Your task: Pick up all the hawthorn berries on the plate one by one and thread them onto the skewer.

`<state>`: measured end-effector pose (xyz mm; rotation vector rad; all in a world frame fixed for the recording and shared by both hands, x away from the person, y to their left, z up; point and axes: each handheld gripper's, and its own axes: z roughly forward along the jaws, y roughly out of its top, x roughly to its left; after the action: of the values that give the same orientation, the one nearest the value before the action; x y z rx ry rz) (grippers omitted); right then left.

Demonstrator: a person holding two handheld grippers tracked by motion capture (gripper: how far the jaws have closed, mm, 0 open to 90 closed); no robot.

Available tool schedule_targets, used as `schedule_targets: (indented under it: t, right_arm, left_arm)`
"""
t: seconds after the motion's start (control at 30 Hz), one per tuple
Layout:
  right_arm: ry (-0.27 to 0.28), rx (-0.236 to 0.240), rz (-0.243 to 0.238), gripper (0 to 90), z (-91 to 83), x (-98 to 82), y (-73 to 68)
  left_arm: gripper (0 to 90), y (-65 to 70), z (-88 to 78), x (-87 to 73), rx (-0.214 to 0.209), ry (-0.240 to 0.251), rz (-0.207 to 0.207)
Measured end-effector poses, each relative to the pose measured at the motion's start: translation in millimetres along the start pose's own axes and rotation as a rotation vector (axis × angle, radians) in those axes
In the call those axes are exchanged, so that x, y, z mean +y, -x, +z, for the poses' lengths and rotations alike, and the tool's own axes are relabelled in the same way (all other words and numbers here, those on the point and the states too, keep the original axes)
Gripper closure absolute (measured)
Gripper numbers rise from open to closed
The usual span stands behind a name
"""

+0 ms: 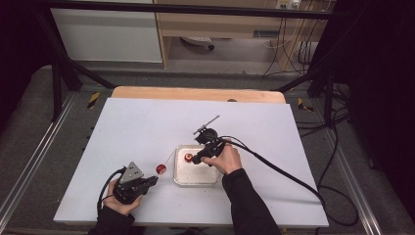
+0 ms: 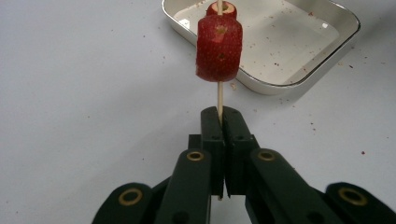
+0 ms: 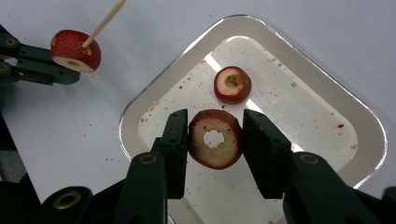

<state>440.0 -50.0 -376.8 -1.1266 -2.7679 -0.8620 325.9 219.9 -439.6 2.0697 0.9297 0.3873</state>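
Observation:
A thin wooden skewer (image 2: 219,100) carries a red fruit piece (image 2: 218,48), and my left gripper (image 2: 219,114) is shut on the skewer's lower end. In the high view that left gripper (image 1: 149,181) lies at the table's front left, with the skewered fruit (image 1: 161,169) just left of the tray. My right gripper (image 3: 215,135) is shut on a cored red fruit slice (image 3: 215,139), held above the white tray (image 3: 154,100). A second cored slice (image 3: 232,84) lies in the tray. From above, the right gripper (image 1: 195,159) hangs over the tray (image 1: 195,180).
The tray floor is speckled with red crumbs, and more crumbs dot the white tabletop (image 1: 147,127) around it. A wooden board edge (image 1: 195,93) runs along the table's far side. Black cables (image 1: 288,174) trail off to the right.

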Motion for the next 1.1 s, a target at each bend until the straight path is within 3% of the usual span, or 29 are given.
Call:
schedule_targets:
  t: [0.17, 0.5, 0.73, 1.1]
  right_arm:
    - [0.078, 0.020, 0.006, 62.4, -6.8, -6.9, 0.3]
    - [0.314, 0.080, 0.080, 62.4, -7.6, -31.0, 3.3]
    - [0.525, 0.148, 0.168, 62.4, -1.9, -48.6, 0.3]
    - [0.732, 0.200, 0.272, 62.4, 7.8, -70.0, 3.2]
  left_arm:
    - [88.3, 1.1, -0.3, 0.3, 0.002, 0.006, 0.000]
    - [88.3, 4.0, -0.8, 1.2, 0.009, 0.018, 0.000]
    - [88.3, 7.3, -1.9, 2.0, 0.015, 0.035, 0.003]
    - [88.3, 10.5, -0.9, 3.6, 0.016, 0.041, 0.001]
